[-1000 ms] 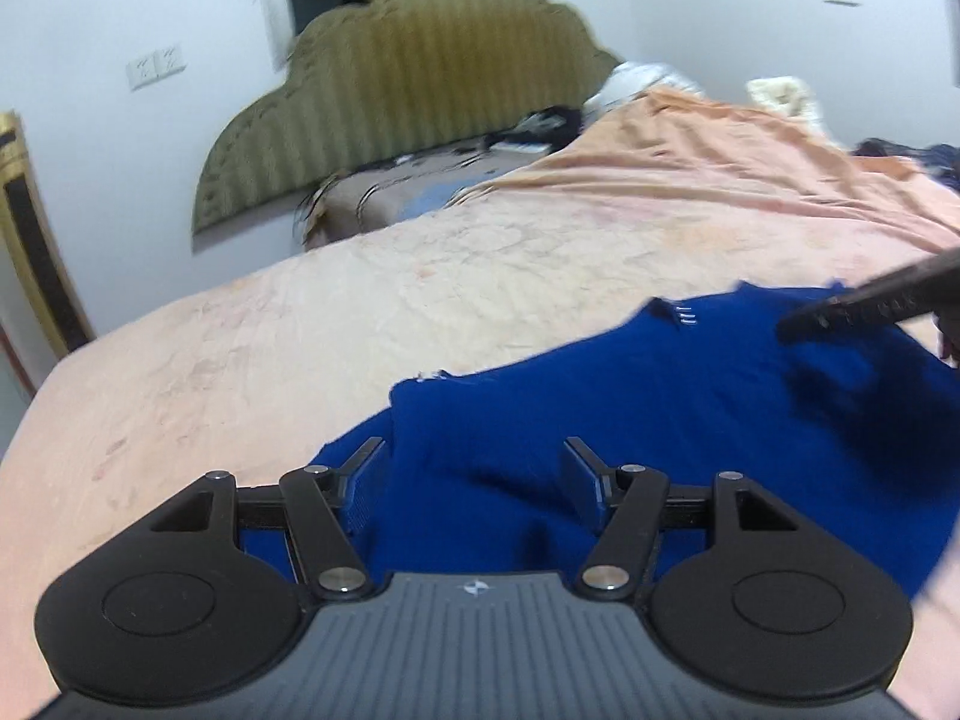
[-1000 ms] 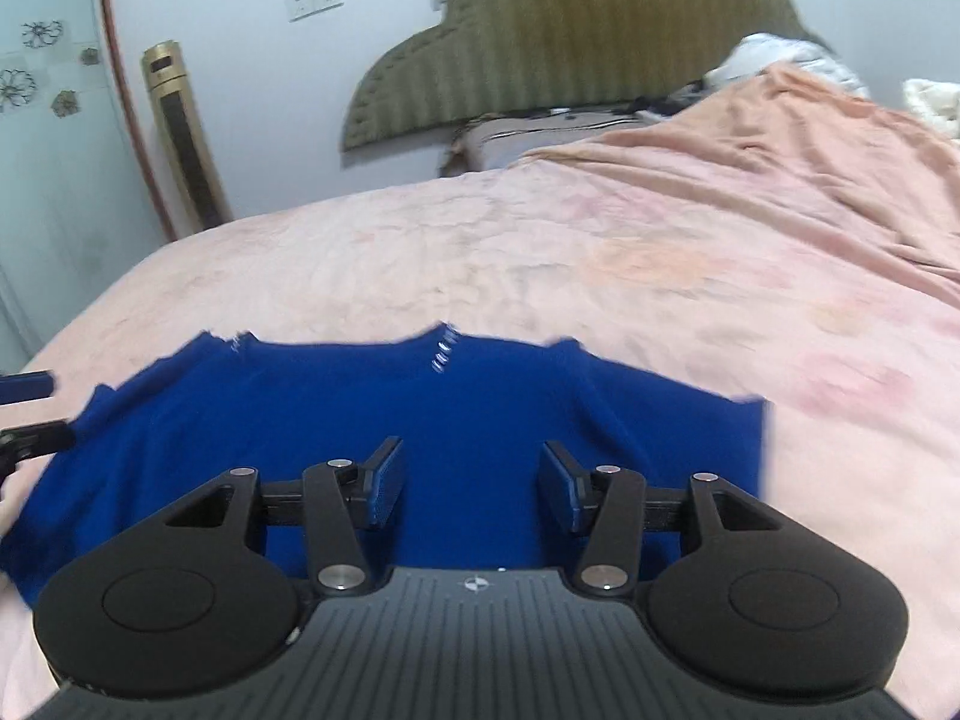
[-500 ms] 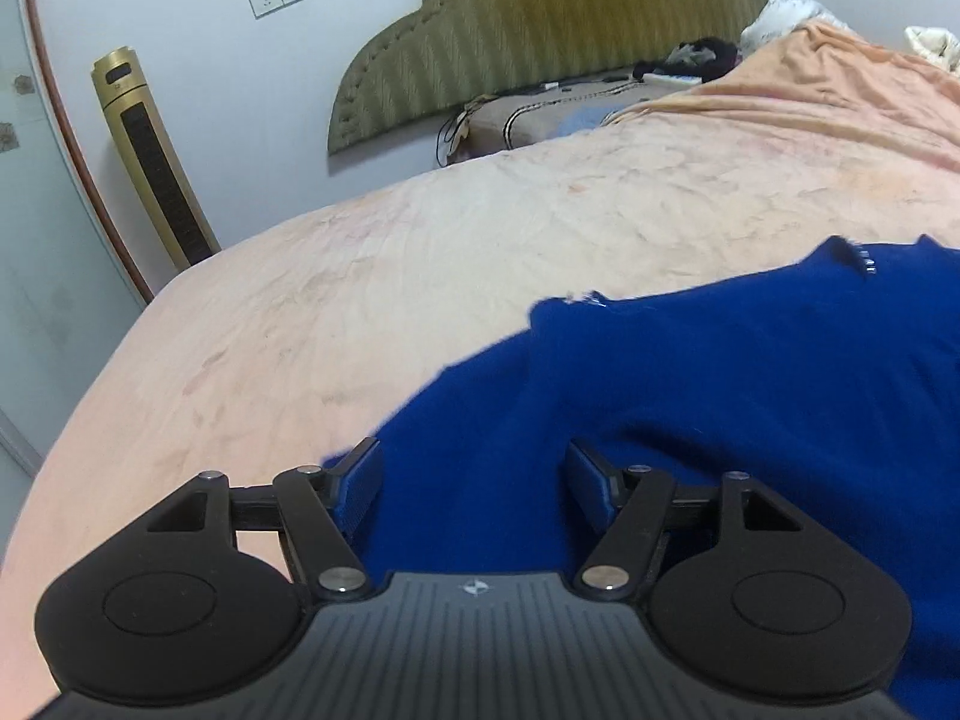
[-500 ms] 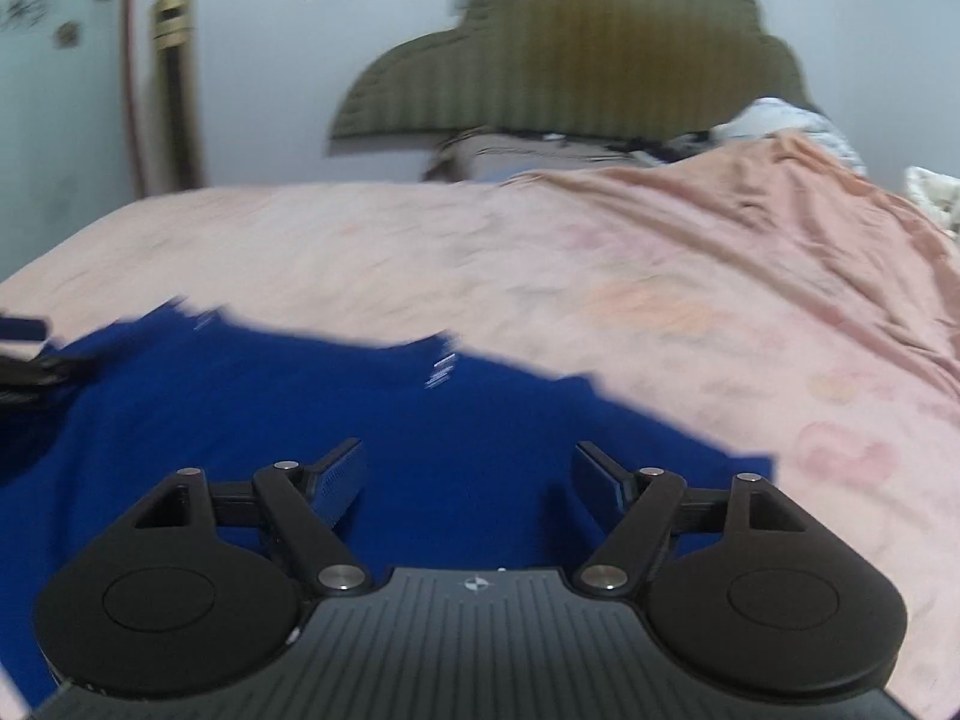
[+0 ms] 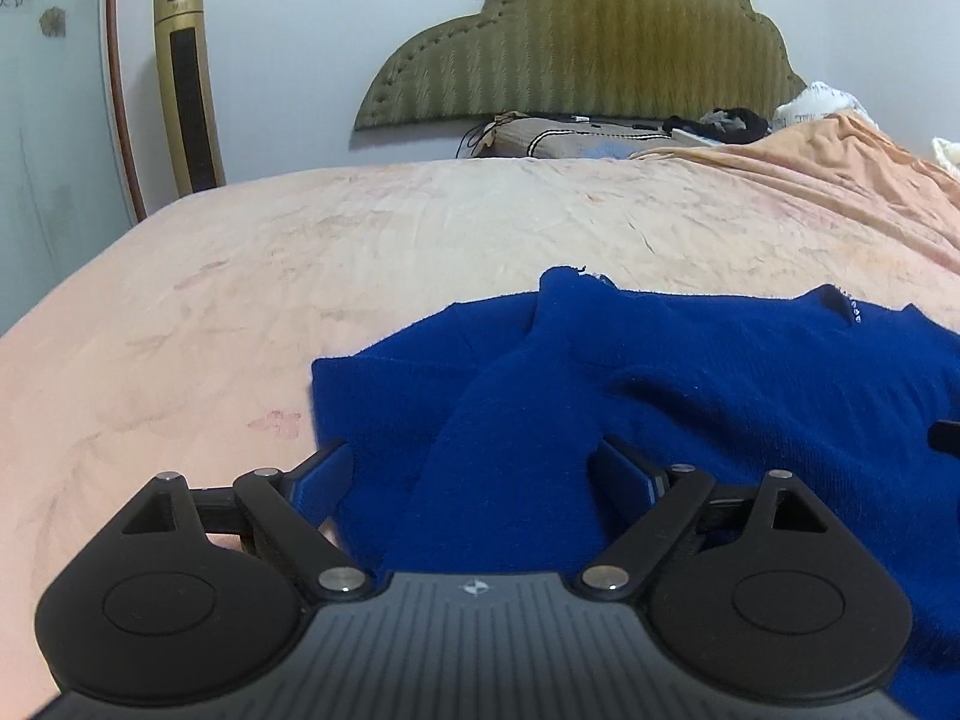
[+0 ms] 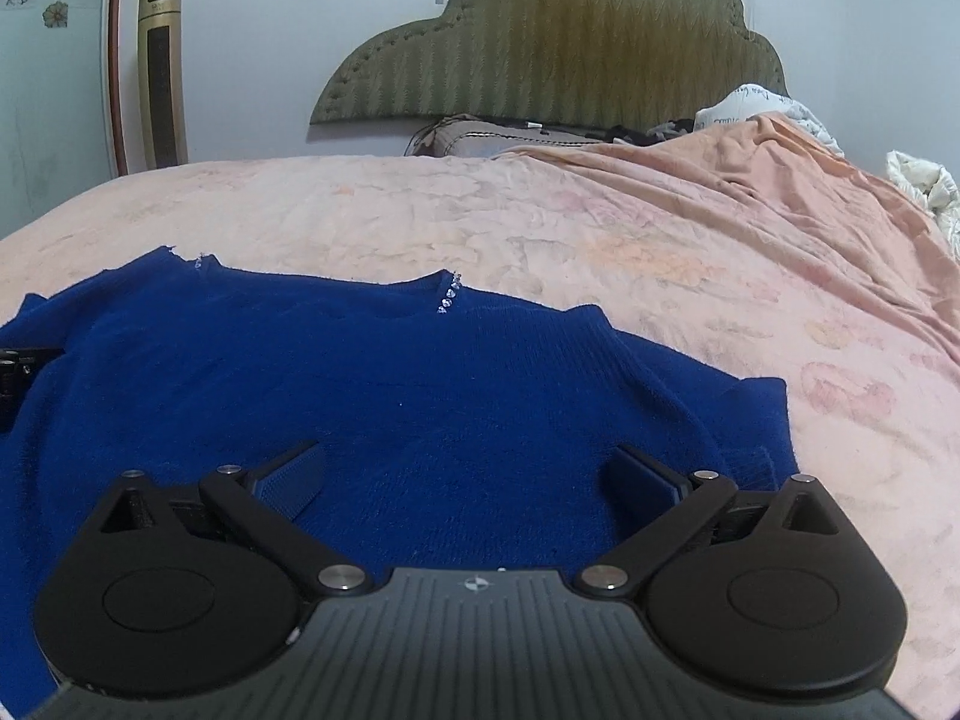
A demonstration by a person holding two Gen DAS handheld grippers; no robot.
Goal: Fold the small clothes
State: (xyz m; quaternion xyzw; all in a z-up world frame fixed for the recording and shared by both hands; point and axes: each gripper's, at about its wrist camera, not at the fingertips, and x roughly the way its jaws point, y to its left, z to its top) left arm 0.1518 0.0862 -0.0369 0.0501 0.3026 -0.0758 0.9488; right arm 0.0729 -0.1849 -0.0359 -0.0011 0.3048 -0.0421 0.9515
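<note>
A royal-blue knit sweater (image 5: pixel 690 396) lies on the pink bed cover, its collar toward the headboard, with small white beads at the neckline (image 6: pixel 447 297). In the left wrist view its left sleeve is folded in over the body. My left gripper (image 5: pixel 480 474) is open, low over the sweater's left lower part, with cloth between its fingers. My right gripper (image 6: pixel 471 480) is wide open just above the sweater's (image 6: pixel 390 384) lower right part. The left gripper's tip shows at the left edge of the right wrist view (image 6: pixel 18 369).
The pink bed cover (image 5: pixel 360 252) stretches around the sweater. An olive padded headboard (image 5: pixel 576 42) and pillows with dark clutter (image 5: pixel 714 120) lie at the far end. A gold tower fan (image 5: pixel 189 84) stands by the wall at left. An orange blanket (image 6: pixel 780 180) lies at right.
Both grippers have opened wider. The left gripper has swung left and back along the sweater's left side. The sweater's left sleeve now lies folded over the body.
</note>
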